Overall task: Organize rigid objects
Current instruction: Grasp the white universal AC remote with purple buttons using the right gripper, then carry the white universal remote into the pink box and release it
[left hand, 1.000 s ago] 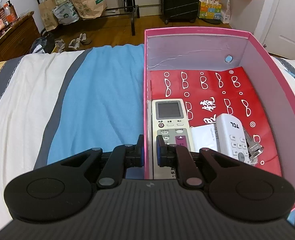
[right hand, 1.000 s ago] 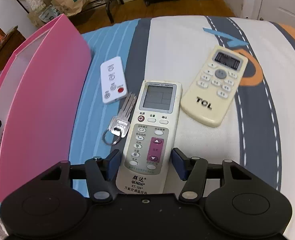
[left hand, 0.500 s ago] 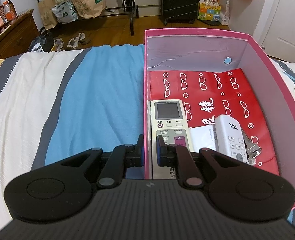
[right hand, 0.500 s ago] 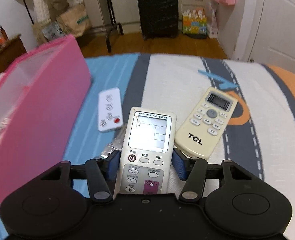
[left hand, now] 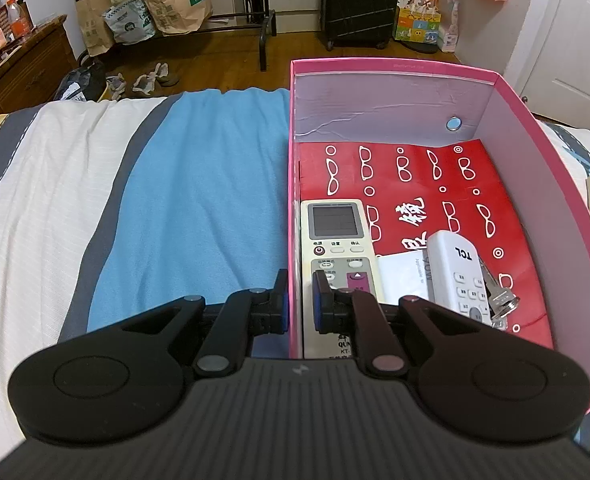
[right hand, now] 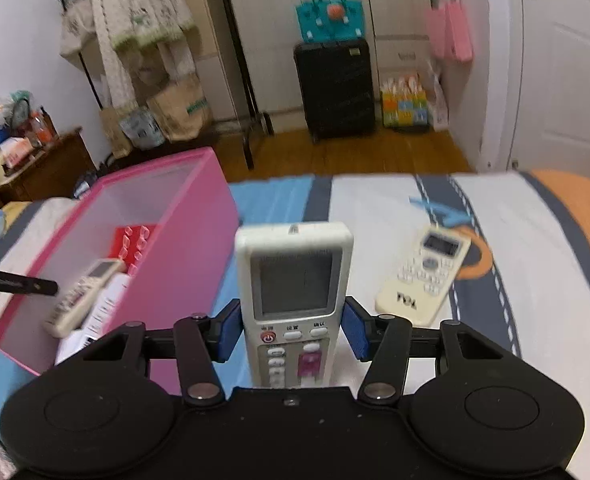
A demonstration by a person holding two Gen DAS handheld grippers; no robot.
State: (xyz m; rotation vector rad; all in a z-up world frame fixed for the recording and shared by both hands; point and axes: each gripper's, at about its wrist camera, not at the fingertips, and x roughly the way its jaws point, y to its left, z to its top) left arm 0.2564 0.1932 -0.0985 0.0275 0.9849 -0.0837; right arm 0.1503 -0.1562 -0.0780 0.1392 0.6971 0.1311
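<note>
My left gripper (left hand: pixel 299 300) is shut on the left wall of the pink box (left hand: pixel 292 216). Inside the box lie a grey-white QUNDA remote (left hand: pixel 337 248), a white TCL remote (left hand: pixel 457 276), keys (left hand: pixel 503 302) and a red booklet (left hand: pixel 423 184). My right gripper (right hand: pixel 293 336) is shut on a second QUNDA remote (right hand: pixel 293 280) and holds it lifted above the bed, to the right of the pink box (right hand: pixel 191 248). A cream TCL remote (right hand: pixel 425 276) lies on the bed to the right.
The bed has a striped blue, white and grey cover (left hand: pixel 199 200). Beyond the bed's far edge are a black suitcase (right hand: pixel 335 88), a clothes rack (right hand: pixel 231 80), paper bags (left hand: pixel 175 0) and a wooden cabinet (left hand: pixel 23 68).
My right gripper has lifted the QUNDA remote off the bed and tilted up; the small white remote and keys beside it are out of view now. The left gripper holds still on the box wall.
</note>
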